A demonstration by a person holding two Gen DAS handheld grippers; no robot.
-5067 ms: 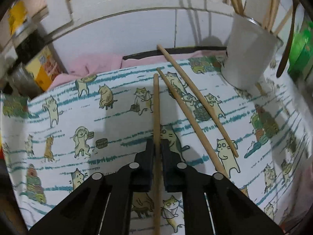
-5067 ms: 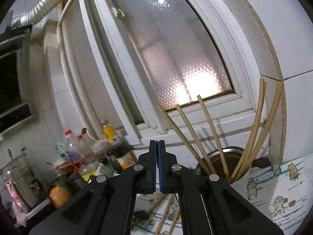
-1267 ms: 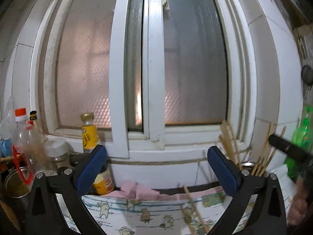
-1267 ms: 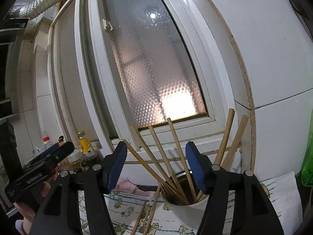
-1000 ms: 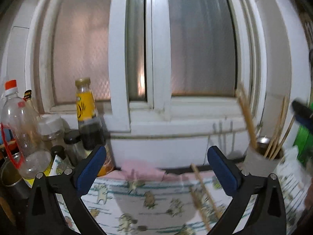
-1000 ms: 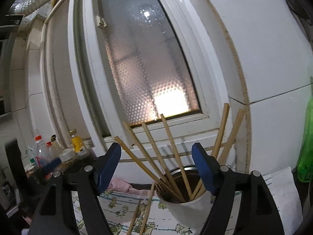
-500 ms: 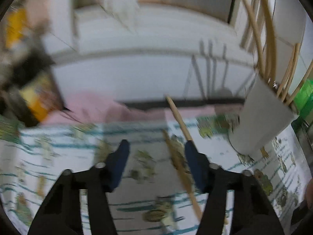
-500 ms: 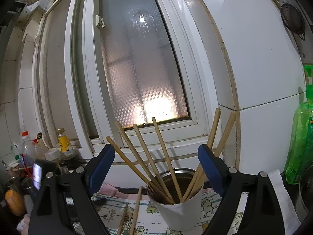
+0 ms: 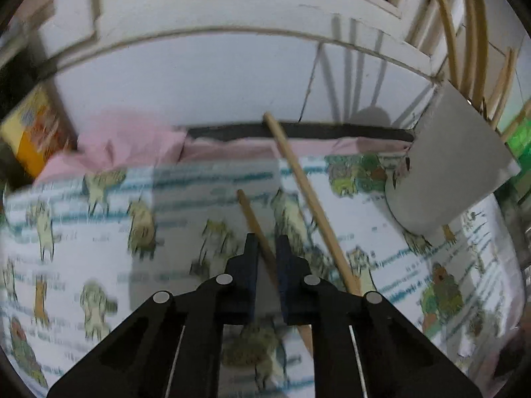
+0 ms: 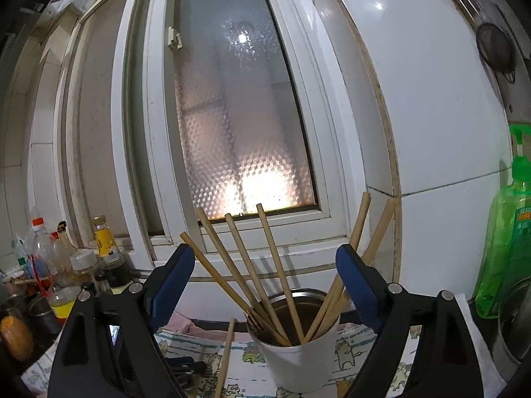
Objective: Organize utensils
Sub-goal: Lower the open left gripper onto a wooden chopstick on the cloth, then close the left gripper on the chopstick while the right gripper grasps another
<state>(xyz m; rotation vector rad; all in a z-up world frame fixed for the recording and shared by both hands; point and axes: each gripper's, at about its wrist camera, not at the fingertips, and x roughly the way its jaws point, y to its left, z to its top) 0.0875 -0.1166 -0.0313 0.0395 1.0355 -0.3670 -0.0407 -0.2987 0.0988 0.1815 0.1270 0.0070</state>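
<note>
A frosted white-framed window (image 10: 239, 126) glows at twelve o'clock, white wall tiles (image 10: 431, 116) at two, bottles (image 10: 66, 265) crowding the sill at nine, a green soap bottle (image 10: 511, 248) at three.

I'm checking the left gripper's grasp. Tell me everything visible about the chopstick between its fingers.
The chopstick is a thin, round stick of pale wood or bamboo, plain and unmarked. It lies flat on the cat-print cloth, slanting away to the upper left. The left gripper has just closed on it, part-way along its length; the far end pokes out beyond the fingertips. A second chopstick lies to its right, apart from it. Blur hides finer detail.
</note>
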